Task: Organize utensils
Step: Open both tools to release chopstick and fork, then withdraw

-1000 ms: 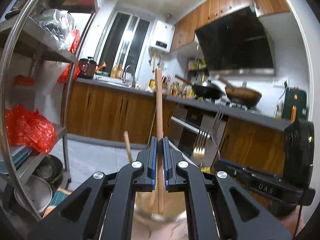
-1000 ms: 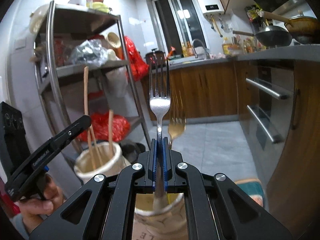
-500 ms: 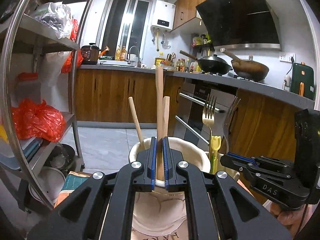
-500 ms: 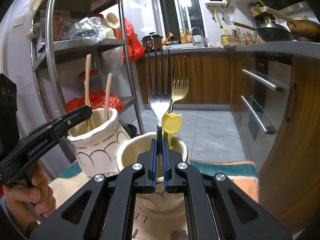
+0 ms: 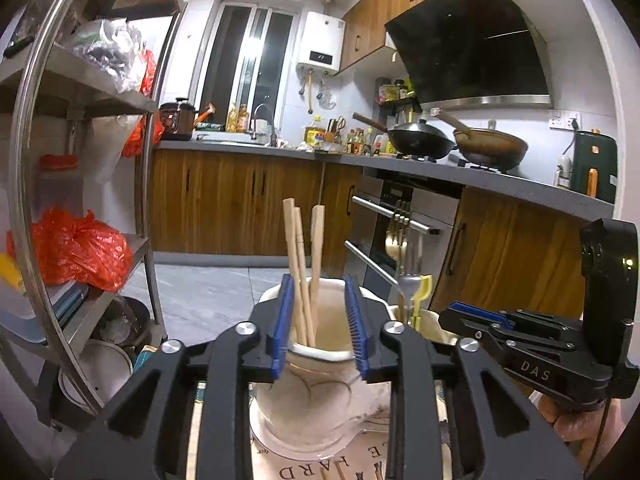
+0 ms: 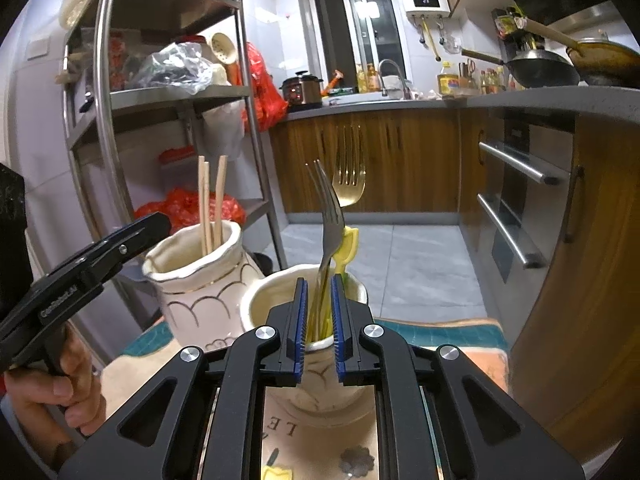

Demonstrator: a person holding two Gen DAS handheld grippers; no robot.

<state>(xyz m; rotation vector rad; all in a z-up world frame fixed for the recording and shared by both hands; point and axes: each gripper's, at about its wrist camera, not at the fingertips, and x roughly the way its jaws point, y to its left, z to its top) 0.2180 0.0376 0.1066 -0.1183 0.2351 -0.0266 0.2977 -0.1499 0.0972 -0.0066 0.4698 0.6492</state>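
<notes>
A kitchen with wooden cabinets and a steel shelving rack is seen behind. Three wooden chopsticks are stood in a cream ceramic jar; the left gripper is opening, released. The silver fork is leaned in the second cream jar between the opening, unclamped right gripper.

Home kitchen, wooden cabinets, woks on stove, range hood, sink tap

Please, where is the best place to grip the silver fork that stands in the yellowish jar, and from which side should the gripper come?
Grip the silver fork at its narrow neck, just above the jar rim. It stands almost upright, tines up, with only this part free. Probably come level from the camera side, since the yellow utensil and gold fork crowd behind it.
</notes>
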